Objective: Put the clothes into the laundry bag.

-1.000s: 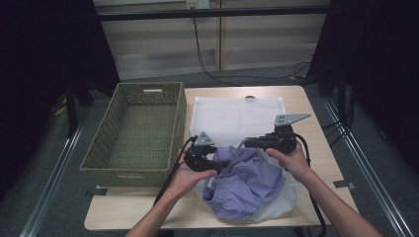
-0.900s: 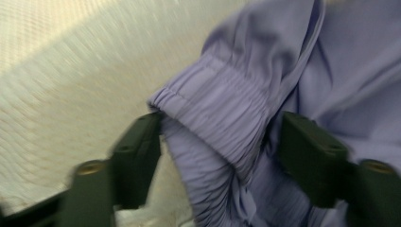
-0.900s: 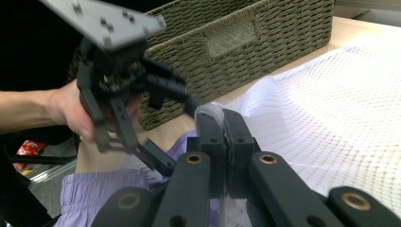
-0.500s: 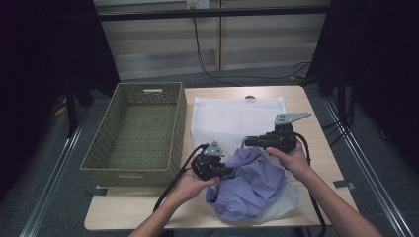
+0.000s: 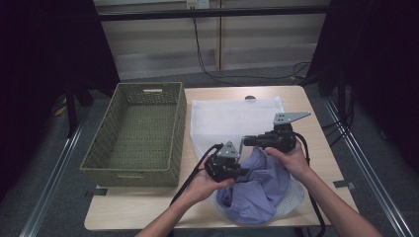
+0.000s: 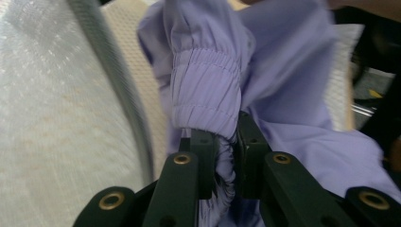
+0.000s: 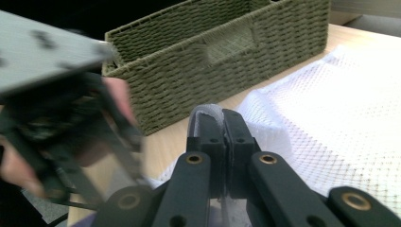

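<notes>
The purple garment (image 6: 265, 71), bunched, apparently points its cuff (image 6: 204, 90) into the jaws.

garment (image 5: 257, 190): its lower part sits behind white mesh, its left edge under the left hand (image 5: 205, 180).
left tongs (image 6: 226, 146): tips buried in the gathered cuff (image 6: 204, 90).
other hand in right gripper view (image 7: 56, 132): blurred.
surface (image 5: 148, 210): near edge partly covered by forearms.

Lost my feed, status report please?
Left gripper just closed on purple garment's elastic cuff. Right gripper shut on white mesh bag's edge. Nothing in the way.
</notes>
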A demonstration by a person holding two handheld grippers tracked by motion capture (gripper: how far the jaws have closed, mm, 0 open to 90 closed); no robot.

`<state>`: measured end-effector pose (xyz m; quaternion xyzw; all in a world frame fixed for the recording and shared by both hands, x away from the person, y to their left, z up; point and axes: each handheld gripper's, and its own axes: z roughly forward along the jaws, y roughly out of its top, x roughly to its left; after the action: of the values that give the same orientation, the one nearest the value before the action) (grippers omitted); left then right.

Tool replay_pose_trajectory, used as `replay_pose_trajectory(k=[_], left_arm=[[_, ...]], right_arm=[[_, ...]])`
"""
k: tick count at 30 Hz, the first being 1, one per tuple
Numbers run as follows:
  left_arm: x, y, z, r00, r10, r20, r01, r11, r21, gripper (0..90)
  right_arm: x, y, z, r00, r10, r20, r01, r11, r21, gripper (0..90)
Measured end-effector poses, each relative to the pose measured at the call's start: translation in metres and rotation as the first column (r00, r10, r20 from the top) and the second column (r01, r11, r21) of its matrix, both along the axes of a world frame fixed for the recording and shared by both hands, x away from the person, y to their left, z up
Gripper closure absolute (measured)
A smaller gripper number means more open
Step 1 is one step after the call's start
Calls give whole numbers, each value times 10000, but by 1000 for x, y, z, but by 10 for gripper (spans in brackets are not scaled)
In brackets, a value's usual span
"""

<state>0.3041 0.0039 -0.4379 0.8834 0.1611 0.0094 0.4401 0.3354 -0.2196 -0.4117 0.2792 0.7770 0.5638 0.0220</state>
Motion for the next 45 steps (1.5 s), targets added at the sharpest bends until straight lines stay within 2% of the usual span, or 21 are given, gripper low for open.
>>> replay_pose_trajectory(k=[2, 3, 4, 8, 12, 14, 17, 18, 23, 27, 29, 32, 33, 35, 38, 40, 42, 45], left_arm=[[7, -7, -1, 9998, 141, 173, -145, 9996, 256, 809], [10, -9, -1, 9997, 191, 169, -194, 9996, 223, 809], [13, -11, -1, 9992, 307, 251, -317, 9986, 420, 809], [21, -7, -5, 9959, 894, 168, -896, 9959, 145, 809], [27, 0, -13, 9906, 1355, 184, -1361, 9900, 365, 809], [28, 1, -16, 9894, 1385, 426, -1408, 9883, 583, 810], [29, 5, -20, 9865, 1549, 526, -1589, 9836, 852, 810], [30, 5, -22, 9864, 1570, 495, -1605, 9841, 763, 809], [30, 10, -31, 9799, 1917, 550, -1970, 9732, 1188, 808], [34, 13, -46, 9815, 1877, 387, -1916, 9669, 1688, 806], [35, 13, -50, 9806, 1935, 318, -1961, 9670, 1628, 805], [35, 13, -52, 9824, 1848, 285, -1869, 9668, 1740, 800], [35, 13, -52, 9820, 1860, 325, -1888, 9639, 1879, 797], [36, 14, -54, 9834, 1793, 285, -1815, 9669, 1796, 786], [39, 20, -55, 9905, 1377, 72, -1369, 9767, 1653, 750], [38, 20, -54, 9902, 1390, -122, -1359, 9804, 1424, 708], [35, 21, -50, 9914, 1268, -322, -1221, 9852, 1204, 658], [27, 22, -39, 9926, 1190, -222, -1159, 9872, 1093, 591]], right_arm=[[-1, 1, 3, 10000, 83, 49, -83, 10000, 29, 887], [-2, 2, 4, 9999, 132, 70, -132, 9999, 68, 887], [-2, 2, 4, 9998, 160, 87, -161, 9998, 66, 887], [-5, 1, 6, 9997, 210, 111, -210, 9998, 21, 888], [-6, -2, 4, 9998, 166, 56, -166, 9998, -82, 887], [-6, -2, 3, 9999, 161, 37, -160, 9997, -187, 887], [-7, -3, 2, 9999, 125, 41, -124, 9995, -295, 886], [-7, -3, 1, 9999, 114, 54, -112, 9994, -336, 886], [-9, -2, -4, 9998, 164, -110, -170, 9980, -601, 885], [-13, -3, -13, 9992, 169, -351, -204, 9948, -1001, 884], [-14, -6, -18, 9988, 148, -462, -200, 9933, -1141, 884], [-16, -12, -25, 9981, 53, -614, -119, 9941, -1082, 884], [-17, -13, -28, 9976, 48, -693, -119, 9947, -1023, 883], [-18, -14, -35, 9962, 72, -869, -164, 9942, -1062, 884], [-19, -15, -40, 9947, 84, -1028, -196, 9939, -1086, 883], [-19, -15, -42, 9939, 94, -1098, -215, 9937, -1098, 881], [-18, -15, -43, 9934, 83, -1141, -204, 9943, -1049, 880], [-17, -15, -43, 9934, 43, -1150, -161, 9946, -1025, 880]])
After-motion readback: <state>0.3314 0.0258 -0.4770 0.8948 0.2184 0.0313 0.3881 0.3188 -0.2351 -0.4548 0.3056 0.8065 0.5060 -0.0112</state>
